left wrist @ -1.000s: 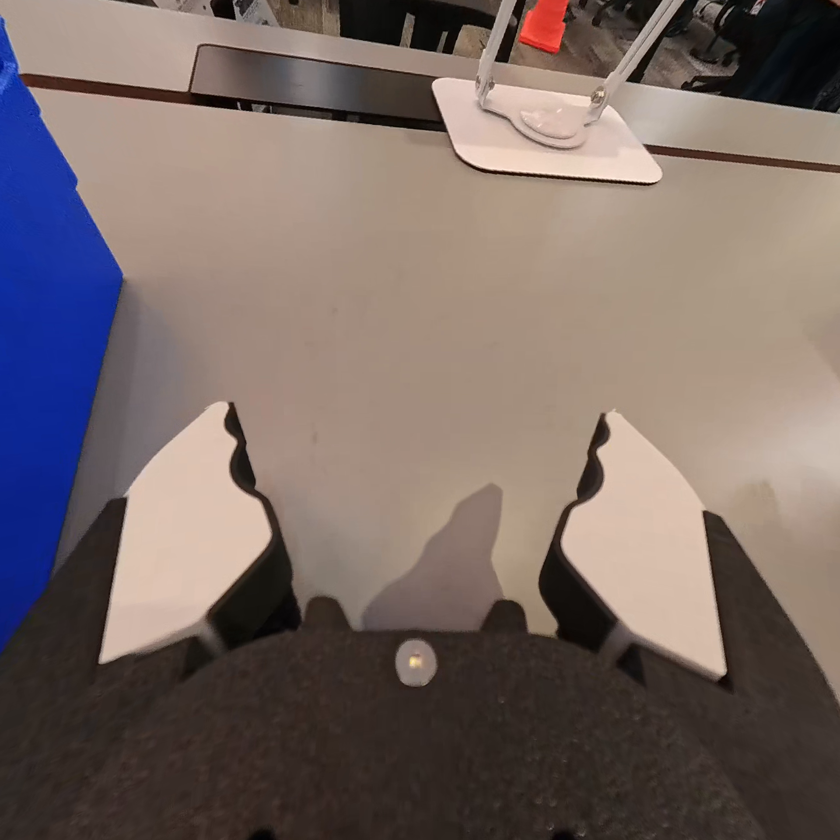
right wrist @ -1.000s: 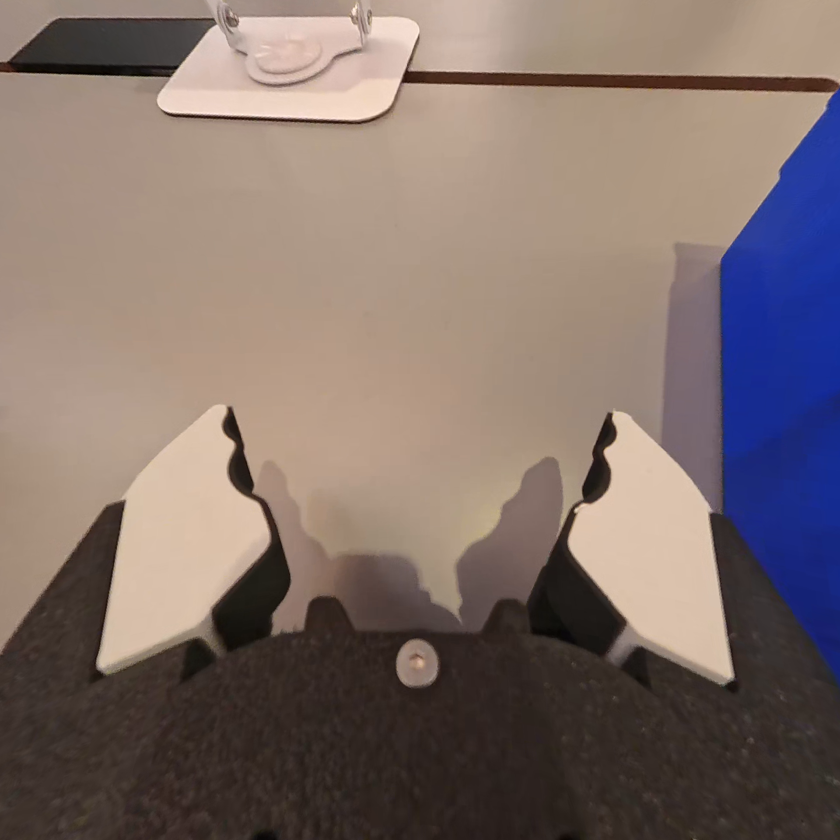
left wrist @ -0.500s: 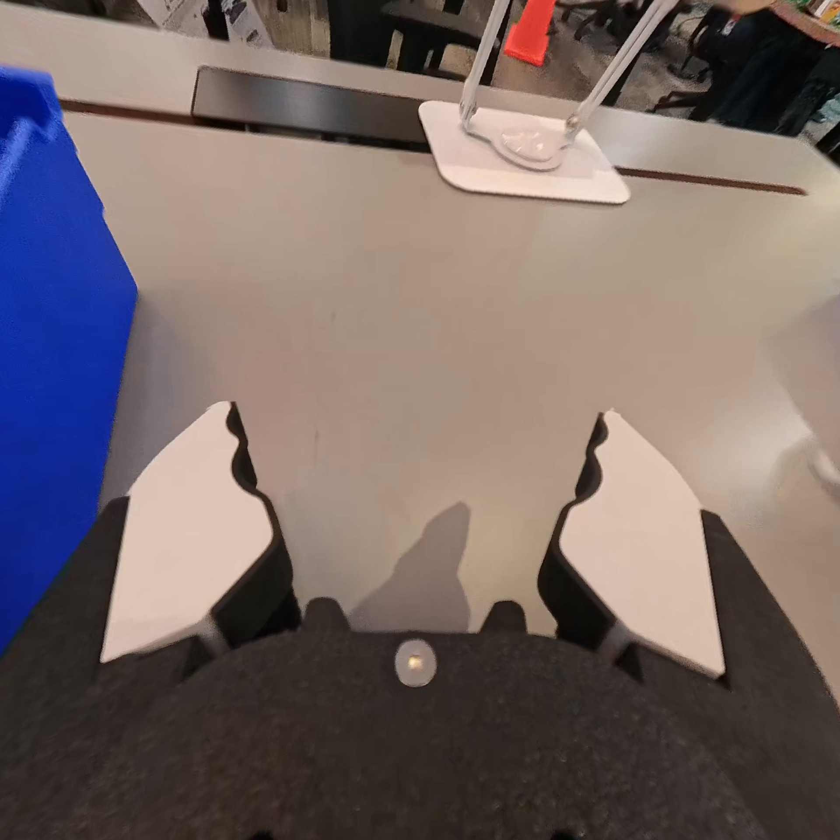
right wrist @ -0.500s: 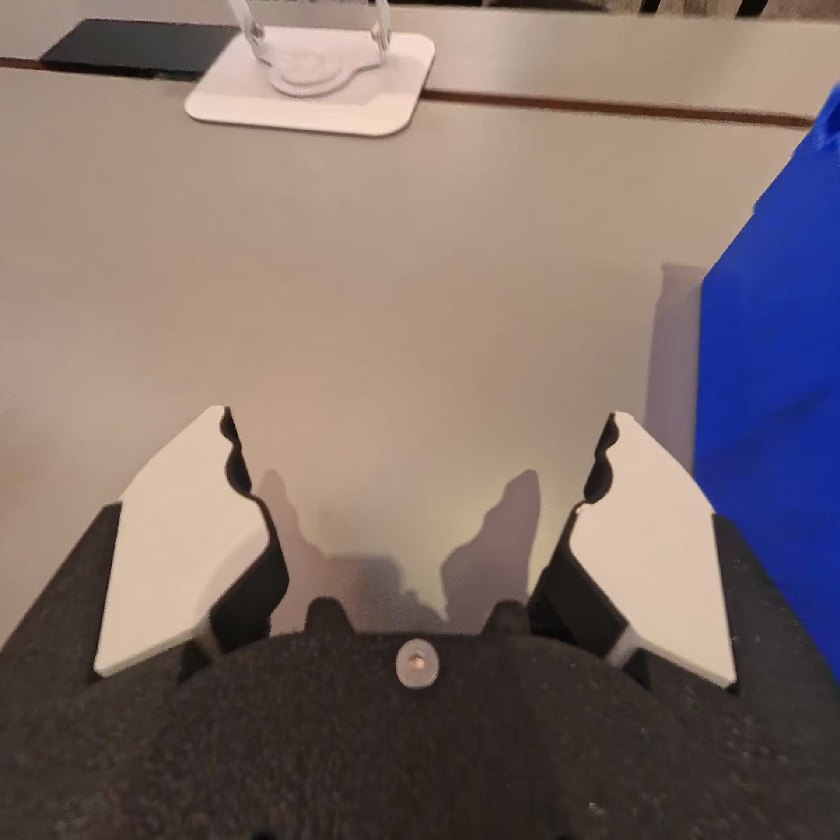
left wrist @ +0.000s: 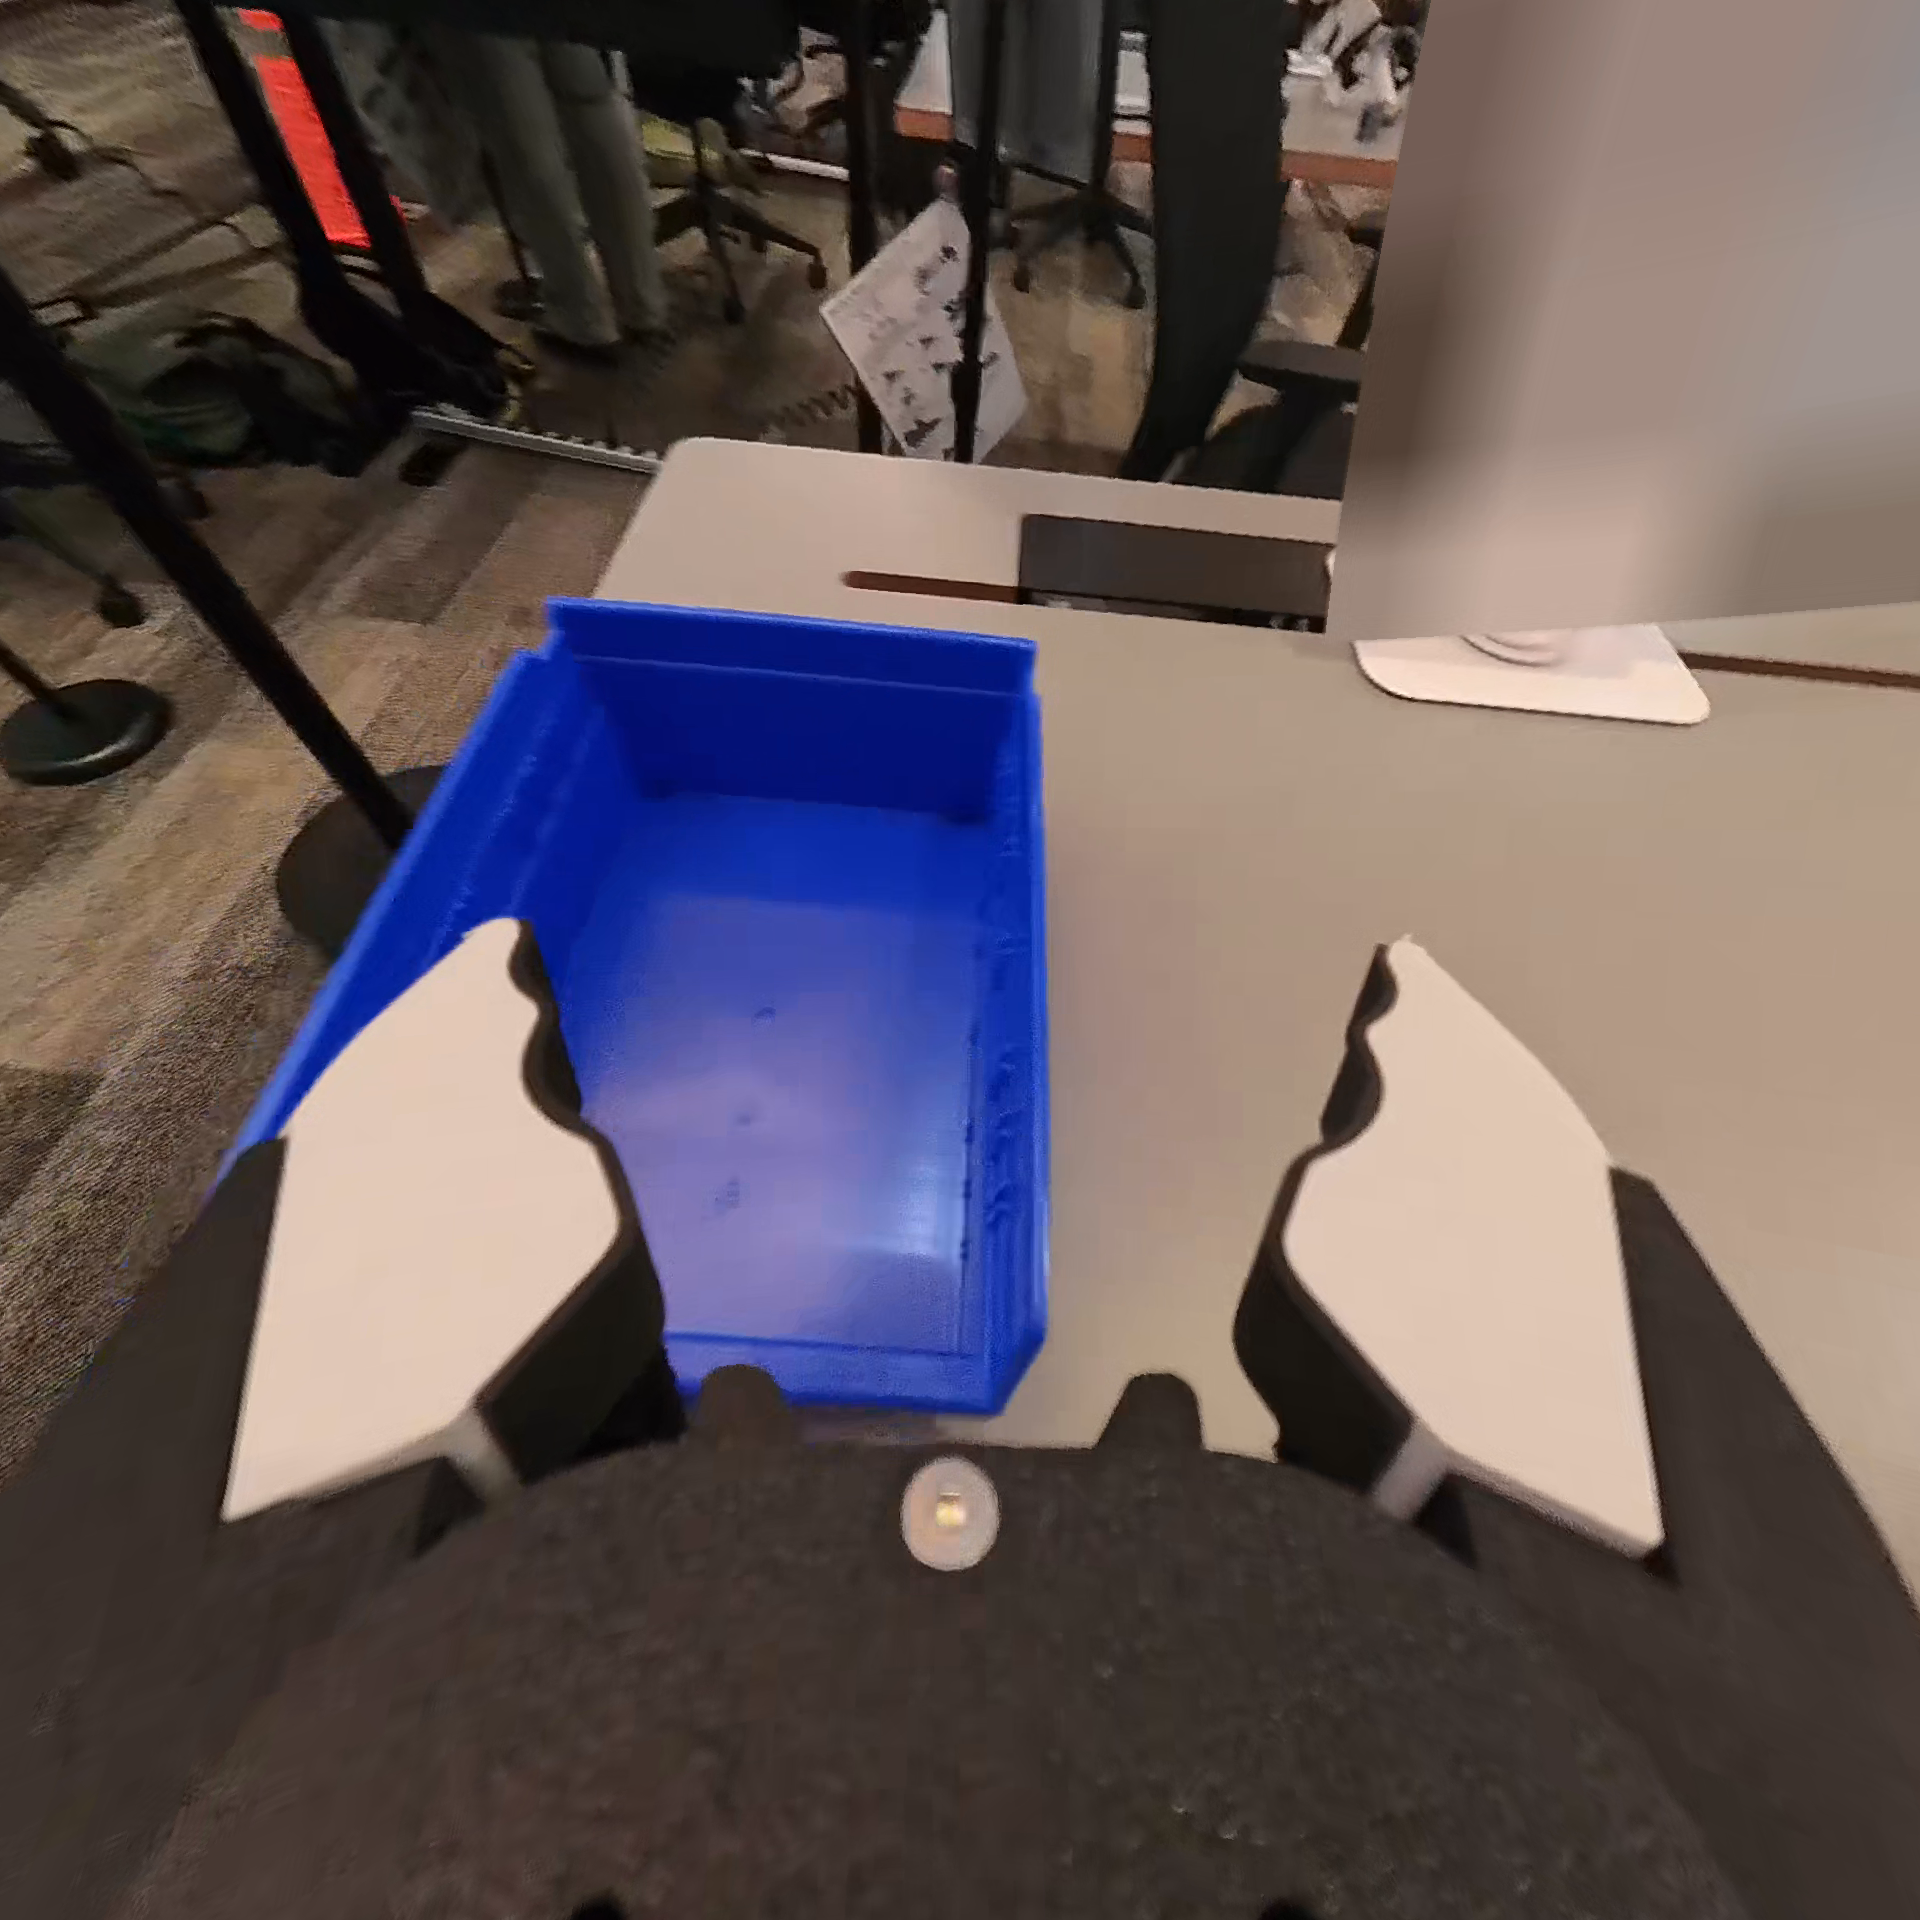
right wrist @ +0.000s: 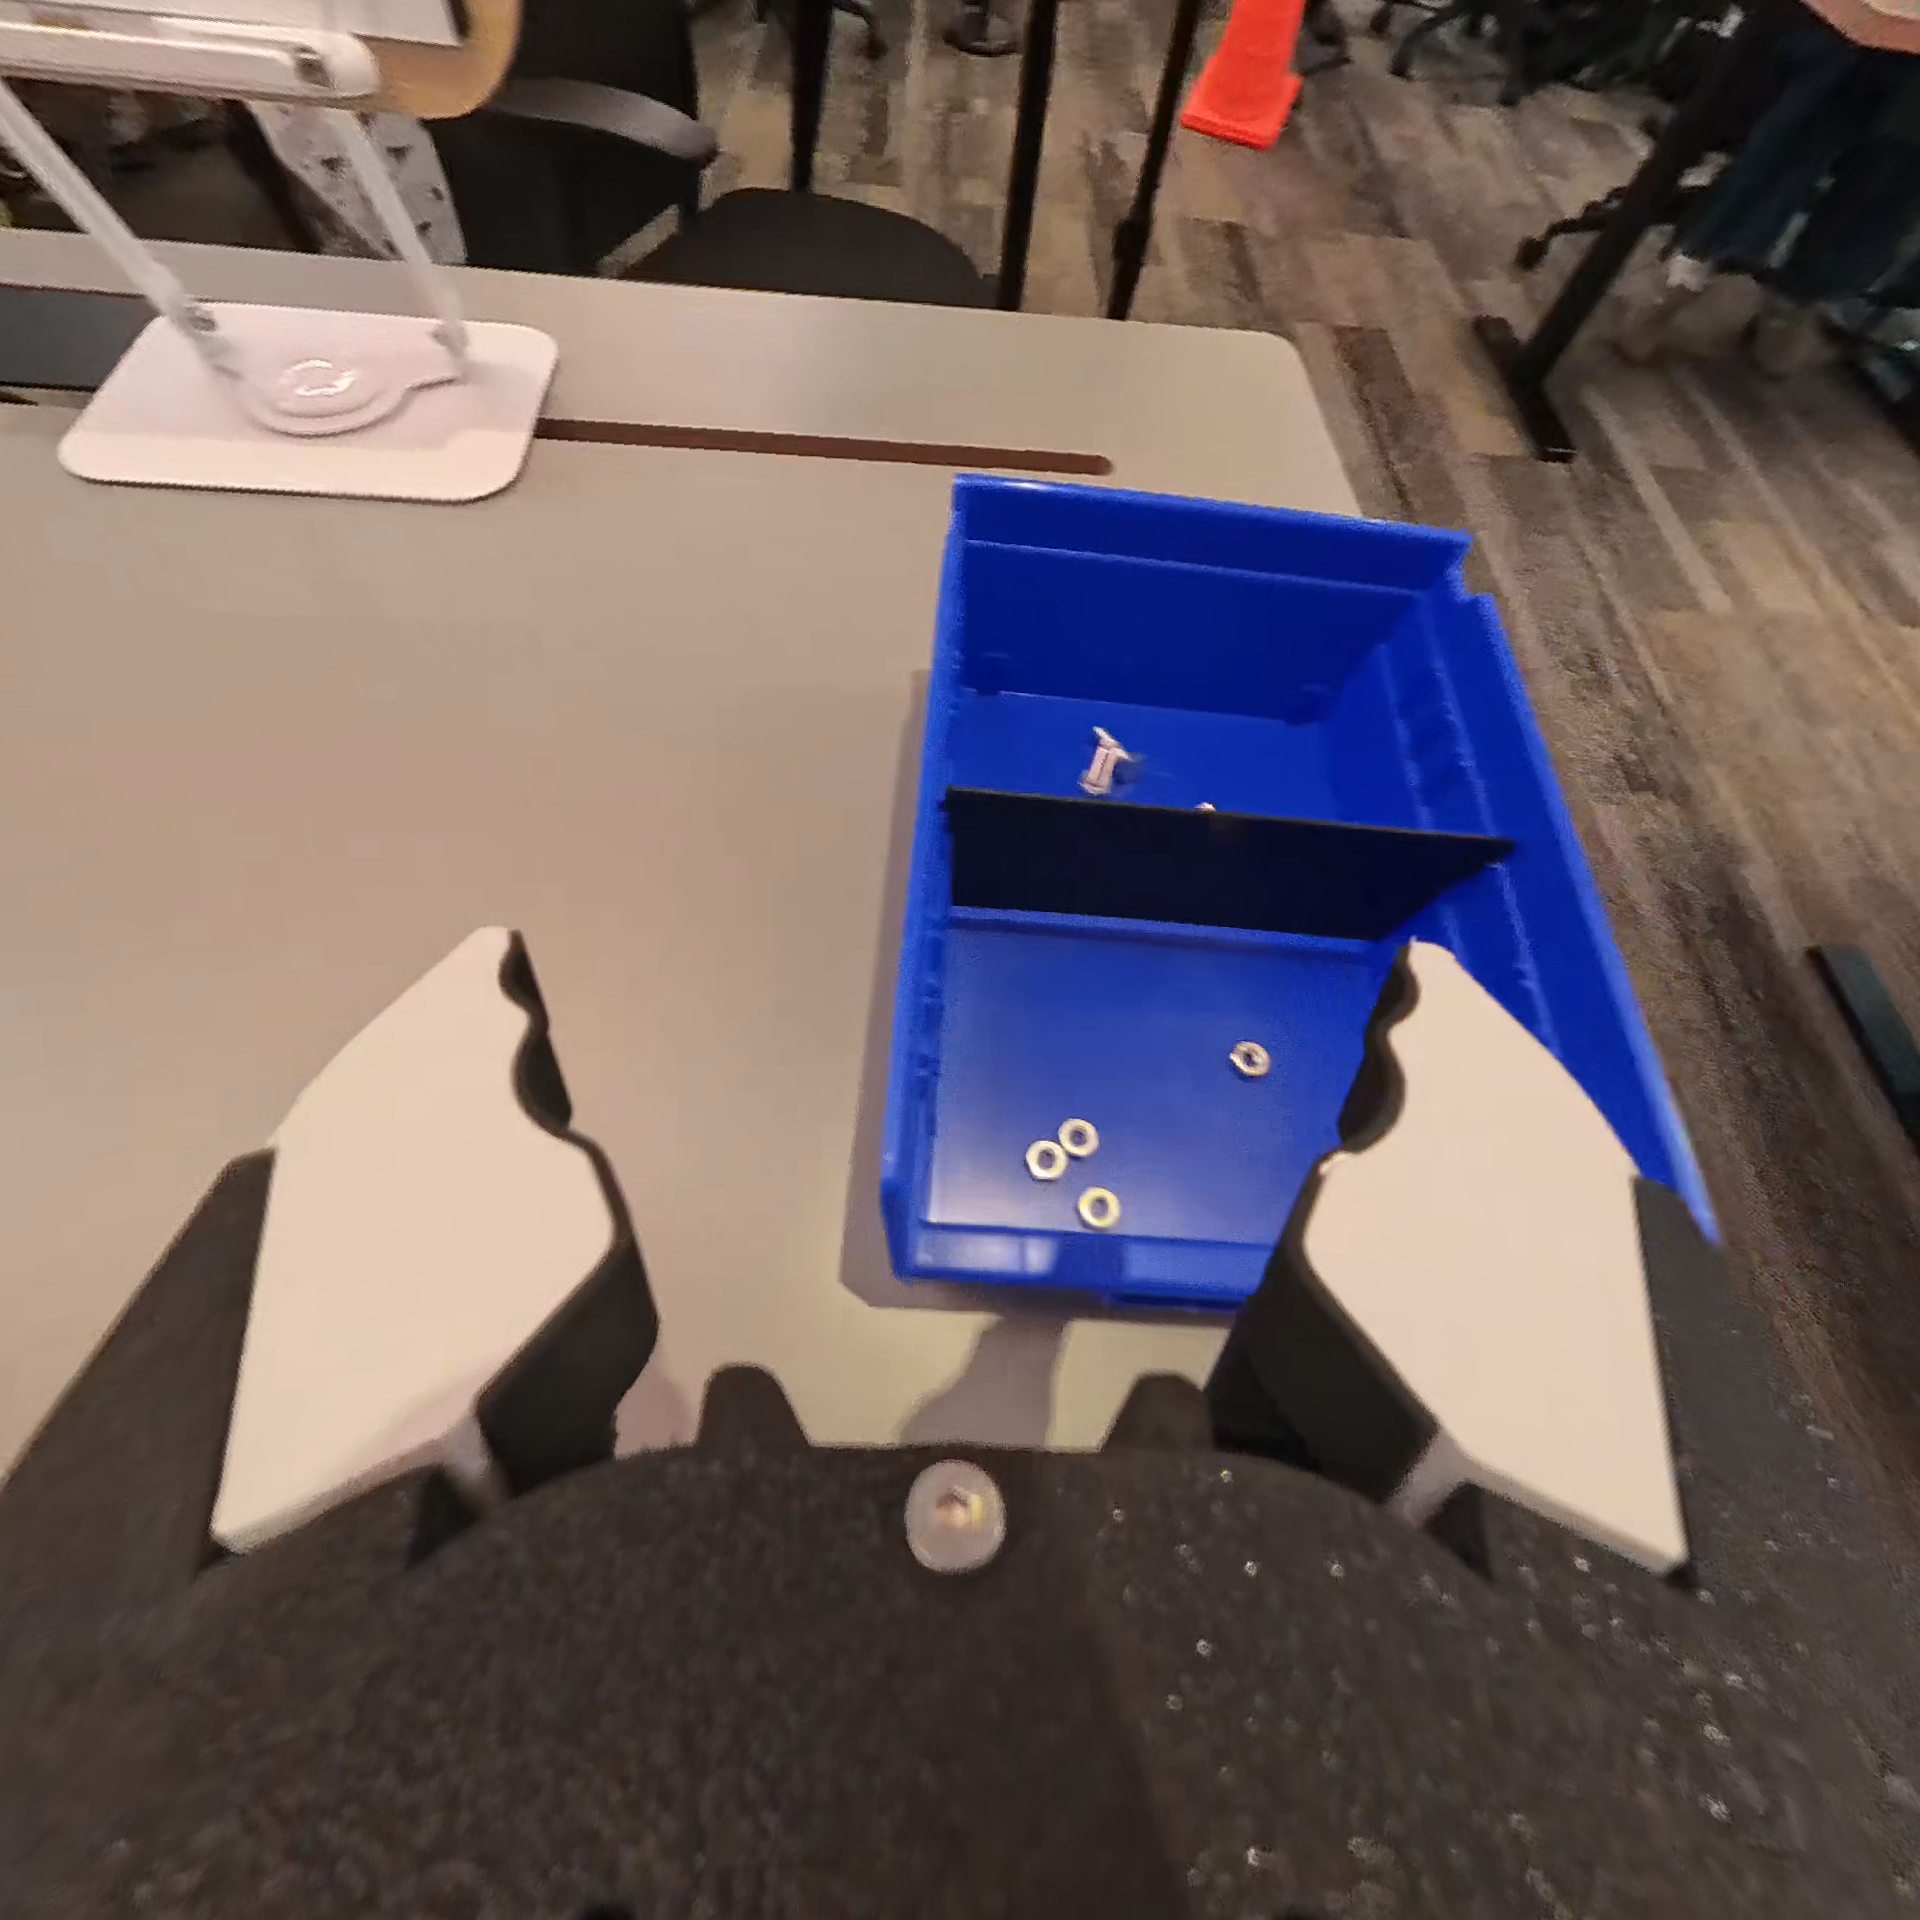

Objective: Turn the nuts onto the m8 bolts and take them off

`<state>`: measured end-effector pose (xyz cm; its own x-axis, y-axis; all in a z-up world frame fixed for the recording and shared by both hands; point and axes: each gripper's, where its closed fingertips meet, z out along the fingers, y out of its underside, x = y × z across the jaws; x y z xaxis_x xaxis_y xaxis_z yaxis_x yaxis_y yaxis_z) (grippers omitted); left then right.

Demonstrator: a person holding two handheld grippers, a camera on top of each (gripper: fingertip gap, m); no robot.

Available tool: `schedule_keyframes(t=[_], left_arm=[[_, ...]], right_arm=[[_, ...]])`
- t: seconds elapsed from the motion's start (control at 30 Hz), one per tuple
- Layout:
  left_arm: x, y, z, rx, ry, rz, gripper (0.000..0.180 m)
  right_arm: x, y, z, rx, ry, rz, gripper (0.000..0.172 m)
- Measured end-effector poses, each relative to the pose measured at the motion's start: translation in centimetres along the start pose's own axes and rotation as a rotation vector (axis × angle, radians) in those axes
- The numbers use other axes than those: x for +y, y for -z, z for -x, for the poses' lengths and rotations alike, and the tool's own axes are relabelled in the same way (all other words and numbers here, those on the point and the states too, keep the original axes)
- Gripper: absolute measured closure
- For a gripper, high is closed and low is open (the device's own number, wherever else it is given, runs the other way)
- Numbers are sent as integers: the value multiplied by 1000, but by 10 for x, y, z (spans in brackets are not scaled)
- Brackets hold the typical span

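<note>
A grey desk is now seen from higher up than a second ago. Two blue bins, earlier cropped at the edges, are fully shown: one bare, one divided with nuts nearest and a bolt behind. Both the left tool and the right tool remain spread wide, holding nothing.

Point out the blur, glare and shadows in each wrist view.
Left wrist view: blue bin edges smeared by motion, a pale sheen on its floor. Right wrist view: nuts fairly sharp, the bolt behind the black divider blurred; finger shadows on the table.
</note>
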<state>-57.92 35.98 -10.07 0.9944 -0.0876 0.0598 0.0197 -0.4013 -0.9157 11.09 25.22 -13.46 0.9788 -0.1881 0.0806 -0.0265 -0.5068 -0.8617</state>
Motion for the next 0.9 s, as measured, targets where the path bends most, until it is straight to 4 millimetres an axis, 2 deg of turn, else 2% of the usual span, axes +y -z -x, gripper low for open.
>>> schedule_keyframes(t=[0.17,0.37,0.57,0.9], left_arm=[[-8,21,19,-33,9,-5,40],[-9,34,28,-43,10,-5,40],[-2,33,33,-43,26,6,40],[10,22,36,-37,33,49,40]], right_arm=[[-3,18,-21,44,-5,7,28],[-11,37,-28,69,12,-12,28],[-10,46,-31,79,26,-13,28],[-6,43,-32,69,29,-3,28]])
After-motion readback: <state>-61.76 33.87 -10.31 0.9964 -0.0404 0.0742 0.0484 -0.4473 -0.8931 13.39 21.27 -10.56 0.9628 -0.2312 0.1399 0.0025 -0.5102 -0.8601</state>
